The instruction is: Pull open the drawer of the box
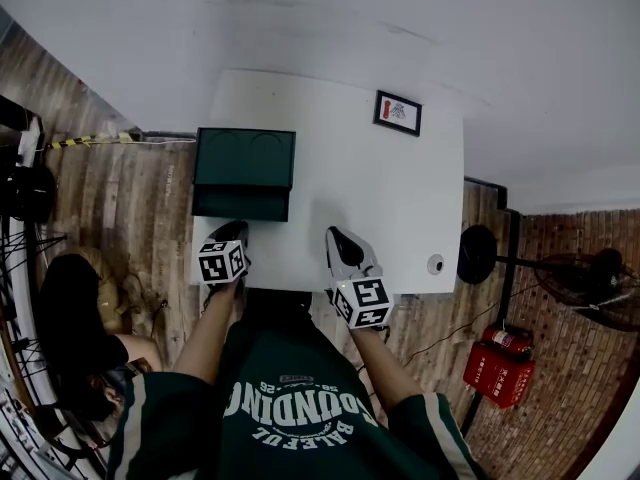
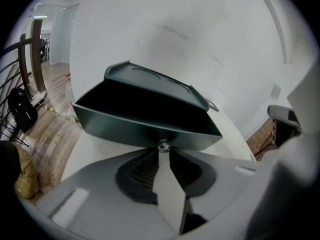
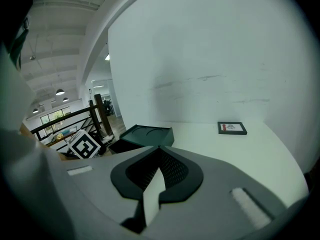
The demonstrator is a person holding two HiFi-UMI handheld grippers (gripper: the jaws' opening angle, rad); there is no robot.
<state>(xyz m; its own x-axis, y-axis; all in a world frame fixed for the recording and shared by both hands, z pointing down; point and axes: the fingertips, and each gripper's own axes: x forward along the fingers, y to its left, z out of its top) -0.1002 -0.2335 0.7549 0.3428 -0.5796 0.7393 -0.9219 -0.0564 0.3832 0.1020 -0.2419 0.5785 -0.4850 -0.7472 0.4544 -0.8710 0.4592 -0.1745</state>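
A dark green box [image 1: 244,156] stands on the left part of the white table [image 1: 400,198]. Its drawer [image 1: 240,205] is pulled out toward me, and the left gripper view looks into its dark inside [image 2: 140,104]. My left gripper [image 1: 232,231] is at the drawer front [image 2: 145,130], shut on the small silver knob [image 2: 163,144], which shows right at the closed tips of that gripper [image 2: 163,151]. My right gripper [image 1: 338,239] hovers over the table's near edge to the right of the box, shut and empty [image 3: 159,150]. Its view shows the box [image 3: 148,134] at left.
A small black picture frame [image 1: 397,112] [image 3: 232,128] lies at the table's far right. A small round object [image 1: 435,264] sits near the front right corner. On the floor are a fan [image 1: 478,253] and a red canister [image 1: 500,360] at right, and a dark bag [image 1: 30,192] at left.
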